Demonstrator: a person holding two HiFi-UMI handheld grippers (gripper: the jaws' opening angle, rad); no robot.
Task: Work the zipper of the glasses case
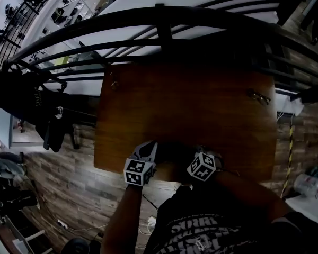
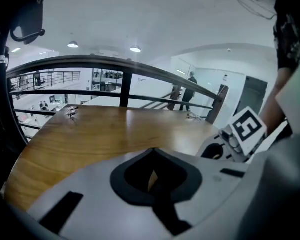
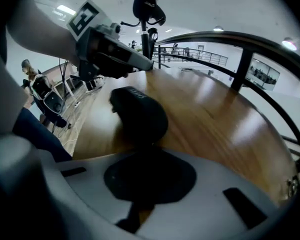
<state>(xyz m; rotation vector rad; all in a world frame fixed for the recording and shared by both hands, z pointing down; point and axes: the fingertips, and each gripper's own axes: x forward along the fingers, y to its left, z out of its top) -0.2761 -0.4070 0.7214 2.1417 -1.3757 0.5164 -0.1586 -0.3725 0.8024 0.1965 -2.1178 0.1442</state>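
The black glasses case (image 1: 172, 151) lies near the front edge of the wooden table (image 1: 201, 110), between my two grippers. In the right gripper view the case (image 3: 140, 116) sits right in front of my right gripper (image 3: 145, 156), whose jaws are shut. The case's near end merges with the dark jaw gap, so I cannot tell whether the zipper pull is pinched. My left gripper (image 2: 152, 176) is shut with nothing between its jaws. It hovers just left of the case (image 1: 150, 146) and shows as a grey body (image 3: 110, 46) beyond it.
A pair of glasses (image 1: 259, 96) lies at the table's far right and a small metal object (image 1: 114, 83) at its far left corner. A dark railing (image 1: 159, 20) runs along the far side. The person's body is close against the front edge.
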